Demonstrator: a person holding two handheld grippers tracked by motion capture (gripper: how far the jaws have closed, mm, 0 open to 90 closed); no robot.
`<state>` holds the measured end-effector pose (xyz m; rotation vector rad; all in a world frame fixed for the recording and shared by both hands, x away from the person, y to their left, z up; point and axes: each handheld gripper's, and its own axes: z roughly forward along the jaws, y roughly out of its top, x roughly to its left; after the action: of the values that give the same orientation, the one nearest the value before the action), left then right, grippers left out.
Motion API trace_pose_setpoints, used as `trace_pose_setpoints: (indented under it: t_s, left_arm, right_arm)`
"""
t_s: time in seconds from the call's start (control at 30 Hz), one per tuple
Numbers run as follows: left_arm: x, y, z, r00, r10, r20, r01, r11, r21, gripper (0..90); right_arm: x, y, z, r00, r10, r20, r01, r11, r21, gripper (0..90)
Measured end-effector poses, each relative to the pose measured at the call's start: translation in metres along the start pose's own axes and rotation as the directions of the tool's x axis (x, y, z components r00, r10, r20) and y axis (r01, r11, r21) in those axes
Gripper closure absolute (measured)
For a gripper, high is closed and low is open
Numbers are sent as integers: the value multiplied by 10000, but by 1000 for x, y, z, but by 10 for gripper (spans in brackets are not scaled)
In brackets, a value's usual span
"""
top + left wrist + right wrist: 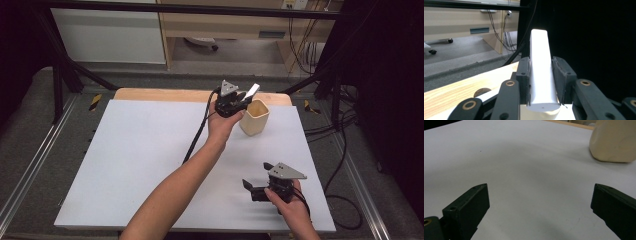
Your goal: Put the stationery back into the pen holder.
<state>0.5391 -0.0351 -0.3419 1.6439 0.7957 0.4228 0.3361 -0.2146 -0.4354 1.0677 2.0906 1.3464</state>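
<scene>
A flat white bar (541,72) with rounded ends stands between the jaws of my left gripper (541,80), which is shut on it. In the high view the left gripper (239,102) is held above the table's far edge, with the white bar (252,91) angled up and right over a cream cup (254,118). The cream cup (615,141) stands upright on the white sheet. My right gripper (256,180) rests low near the front right, jaws wide open and pointing left. Nothing lies between the jaws of the right gripper (539,202).
A white sheet (145,160) covers most of the wooden table (165,94). A black cable (197,135) trails from the left gripper across the sheet. Metal rails and cables run along the table's sides. Beyond the far edge are grey floor and cabinets.
</scene>
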Motion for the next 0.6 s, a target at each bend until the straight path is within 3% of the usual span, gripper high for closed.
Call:
trace_pose_setpoints:
  t_s: [0.13, 0.43, 0.6]
  left_arm:
    - [-1, -5, 4, 9995, 308, -6, -308, 9991, 291, 684]
    - [-6, -14, 13, 9987, 462, 230, -475, 9970, 611, 685]
    - [-8, -16, 15, 9990, 324, 319, -343, 9976, 608, 685]
  right_arm:
    - [0, 0, 0, 10000, -18, -13, 18, 10000, 18, 24]
    - [-1, 0, 0, 10000, 6, -10, -6, 10000, 17, 24]
    - [-1, 0, 0, 10000, -17, -11, 17, 10000, 18, 23]
